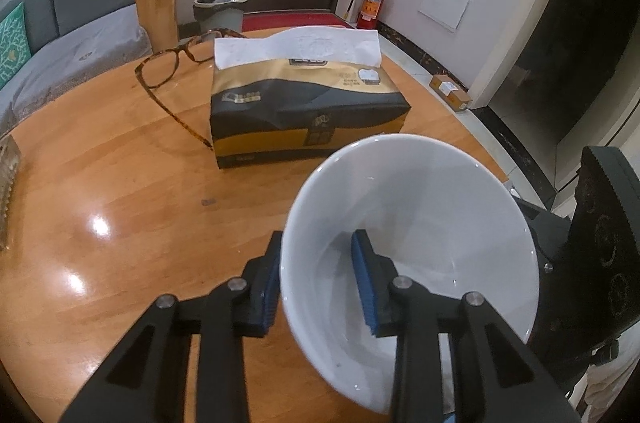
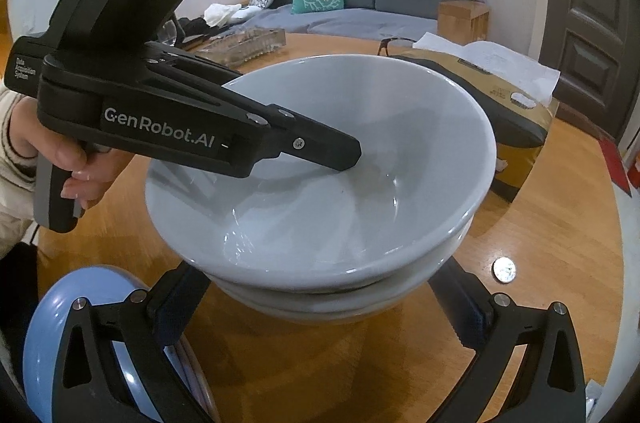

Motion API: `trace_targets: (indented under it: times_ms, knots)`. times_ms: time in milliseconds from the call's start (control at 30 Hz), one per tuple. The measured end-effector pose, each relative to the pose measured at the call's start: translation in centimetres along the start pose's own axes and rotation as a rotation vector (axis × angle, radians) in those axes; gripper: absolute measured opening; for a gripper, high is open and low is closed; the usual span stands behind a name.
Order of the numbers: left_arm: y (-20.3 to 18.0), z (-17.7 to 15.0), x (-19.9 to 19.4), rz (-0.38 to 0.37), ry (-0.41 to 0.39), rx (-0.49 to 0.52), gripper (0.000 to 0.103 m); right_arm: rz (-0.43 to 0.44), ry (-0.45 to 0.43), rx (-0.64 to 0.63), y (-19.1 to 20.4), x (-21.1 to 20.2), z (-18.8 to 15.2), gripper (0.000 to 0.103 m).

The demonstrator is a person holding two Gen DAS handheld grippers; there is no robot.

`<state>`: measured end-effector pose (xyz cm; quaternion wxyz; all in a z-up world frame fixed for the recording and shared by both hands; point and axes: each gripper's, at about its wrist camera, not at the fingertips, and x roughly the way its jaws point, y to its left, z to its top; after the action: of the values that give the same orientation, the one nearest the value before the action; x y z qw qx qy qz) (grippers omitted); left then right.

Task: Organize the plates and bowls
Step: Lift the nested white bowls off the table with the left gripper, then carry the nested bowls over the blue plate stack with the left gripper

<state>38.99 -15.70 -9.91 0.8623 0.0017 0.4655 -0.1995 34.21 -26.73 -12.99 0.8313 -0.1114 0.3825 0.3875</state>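
Left hand-held gripper [image 1: 320,287], closed on the upper white bowl's [image 2: 320,175] rim, centres it over the lower bowl [image 2: 320,307] between the right hand-held gripper's [image 2: 320,307] wide-open, empty fingers at frame bottom.

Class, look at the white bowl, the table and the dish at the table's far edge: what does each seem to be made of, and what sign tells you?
White bowl: likely glazed ceramic; smooth, glossy, sharp glints. Table: wood, apparently varnished; grain lines, bright reflections. Dish: looks like clear cut glass; transparent, ridged facets.

Tissue box [image 1: 308,107] and glasses [image 1: 176,71] beyond, bare wooden table [image 1: 120,203] leftward
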Motion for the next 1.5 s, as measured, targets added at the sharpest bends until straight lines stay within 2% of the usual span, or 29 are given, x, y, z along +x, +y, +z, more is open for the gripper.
trace_targets:
  times_ms: [67,133,233,367,833,1000,1133,1300,1500]
  knots:
    - [-0.1,0.0,0.0,0.002,-0.002,0.004,0.030,0.019,0.014,0.014,-0.3,0.4,0.1,0.102]
    - [-0.2,0.0,0.1,0.003,-0.001,0.007,0.030,0.035,0.071,0.013,-0.3,1.5,0.1,0.102]
    - [-0.2,0.0,0.0,0.008,0.004,0.012,0.030,-0.017,0.097,-0.021,0.4,2.4,0.4,0.101]
    - [-0.2,-0.1,0.0,0.009,0.005,0.022,0.030,-0.012,0.073,0.014,-0.3,2.2,0.6,0.097]
    - [-0.2,-0.2,-0.1,0.005,-0.001,0.046,0.031,-0.050,0.081,-0.010,0.5,2.5,0.7,0.097]
    - [-0.5,-0.6,-0.3,0.006,-0.002,0.076,0.032,-0.078,0.073,-0.017,1.8,2.8,0.8,0.096]
    - [-0.2,-0.8,-1.3,-0.021,-0.027,0.073,0.032,-0.107,0.029,-0.048,3.0,2.0,0.8,0.097]
    - [-0.9,-0.7,-2.1,0.018,-0.034,0.106,0.032,-0.097,0.017,-0.044,3.1,1.6,0.8,0.097]
    - [-1.0,-0.9,-2.9,0.012,-0.043,0.115,0.032,-0.109,0.006,-0.041,3.3,1.2,0.8,0.097]
